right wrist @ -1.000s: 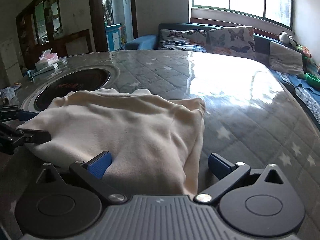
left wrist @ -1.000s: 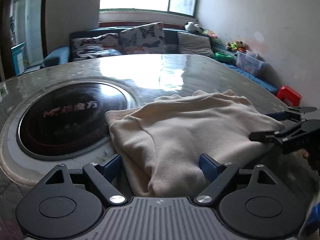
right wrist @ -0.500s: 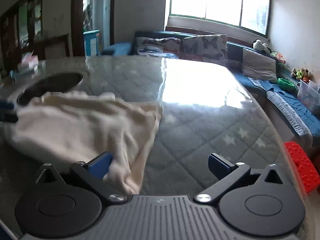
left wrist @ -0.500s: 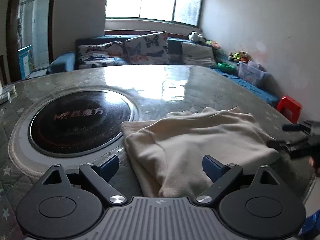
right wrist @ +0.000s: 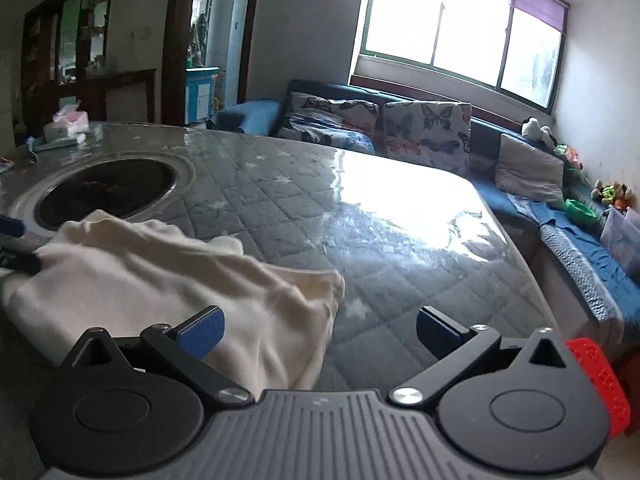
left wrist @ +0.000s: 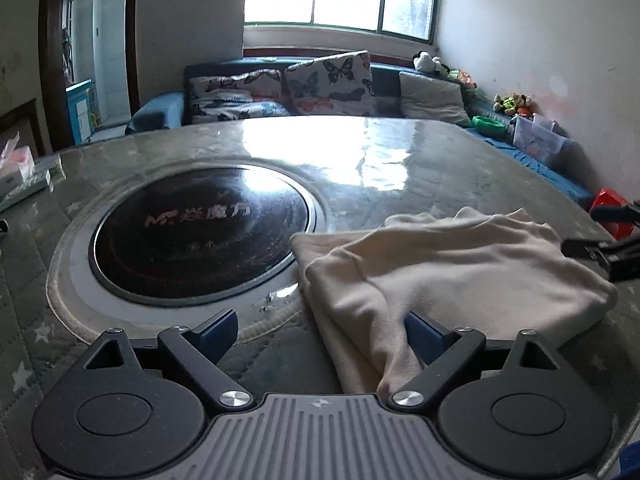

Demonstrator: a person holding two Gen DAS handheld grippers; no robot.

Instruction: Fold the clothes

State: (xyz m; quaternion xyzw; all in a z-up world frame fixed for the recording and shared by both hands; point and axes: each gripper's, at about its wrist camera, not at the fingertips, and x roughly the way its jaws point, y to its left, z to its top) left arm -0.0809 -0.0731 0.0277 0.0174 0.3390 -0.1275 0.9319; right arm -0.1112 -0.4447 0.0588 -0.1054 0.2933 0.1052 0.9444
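A folded cream garment (left wrist: 452, 276) lies on the glass-topped round table (left wrist: 360, 152), right of the black inset hob (left wrist: 200, 232). It also shows in the right wrist view (right wrist: 152, 280). My left gripper (left wrist: 320, 332) is open and empty, just in front of the garment's near left corner. My right gripper (right wrist: 320, 328) is open and empty, at the garment's right edge. The right gripper's fingers (left wrist: 596, 248) show at the far right of the left wrist view. The left gripper's fingers (right wrist: 16, 256) show at the left edge of the right wrist view.
A blue sofa with butterfly cushions (left wrist: 320, 80) stands behind the table under the window. A red stool (right wrist: 600, 376) stands at the table's right side. Tissue boxes (right wrist: 66, 124) sit at the table's far left. Toys and a plastic box (left wrist: 536, 136) line the right wall.
Both grippers have drawn back from the garment and apart. The garment lies folded on the table, farther from both cameras than before.
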